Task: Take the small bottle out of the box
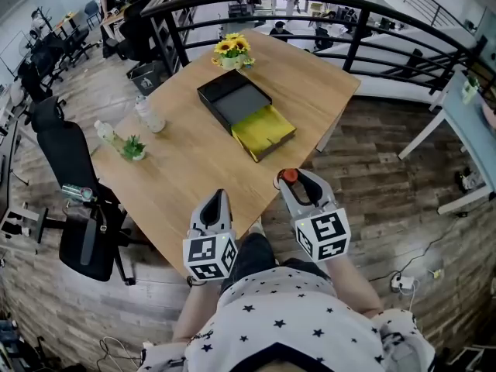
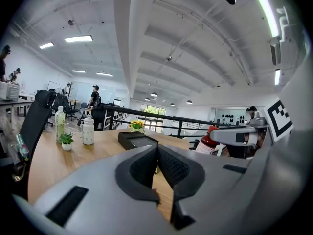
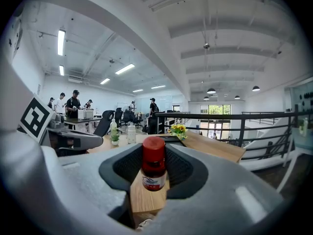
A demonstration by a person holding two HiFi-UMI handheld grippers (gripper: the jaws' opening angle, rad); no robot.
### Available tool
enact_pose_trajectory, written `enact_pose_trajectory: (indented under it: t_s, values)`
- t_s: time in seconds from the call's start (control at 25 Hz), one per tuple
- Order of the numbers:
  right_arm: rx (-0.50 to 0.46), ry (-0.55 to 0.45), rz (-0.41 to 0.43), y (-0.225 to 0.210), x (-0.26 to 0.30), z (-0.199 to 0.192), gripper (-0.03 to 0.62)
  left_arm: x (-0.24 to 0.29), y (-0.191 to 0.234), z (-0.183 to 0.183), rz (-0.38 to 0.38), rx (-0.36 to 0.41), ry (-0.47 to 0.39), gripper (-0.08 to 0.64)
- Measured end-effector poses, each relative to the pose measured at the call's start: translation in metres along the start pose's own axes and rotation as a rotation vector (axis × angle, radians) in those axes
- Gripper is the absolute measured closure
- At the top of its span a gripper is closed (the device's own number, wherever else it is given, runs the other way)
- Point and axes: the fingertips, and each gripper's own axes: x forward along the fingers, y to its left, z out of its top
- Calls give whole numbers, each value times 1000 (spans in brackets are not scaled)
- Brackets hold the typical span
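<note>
The right hand-held gripper (image 3: 154, 156) squeezes the small bottle (image 3: 153, 176) between its bumpy dark pads. The bottle is round, with a smooth red cap and a white label too small to read. In the head view it sits low in the middle, out of the box (image 1: 235, 99), and only its red cap shows. The left hand-held gripper (image 2: 157, 153) is pressed closed with nothing in it. The box is flat and black, with a yellow tray (image 1: 264, 132) sticking out, on the wooden surface (image 1: 186, 169). Yellow flowers (image 1: 232, 49) stand at the far corner.
</note>
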Motion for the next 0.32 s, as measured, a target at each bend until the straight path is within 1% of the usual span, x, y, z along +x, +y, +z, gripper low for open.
enact_pose_trajectory:
  t_s: [0.32]
  values:
    - [-6,-3,6,-8,13,1,451,11,4,-2,6,-4,9,557]
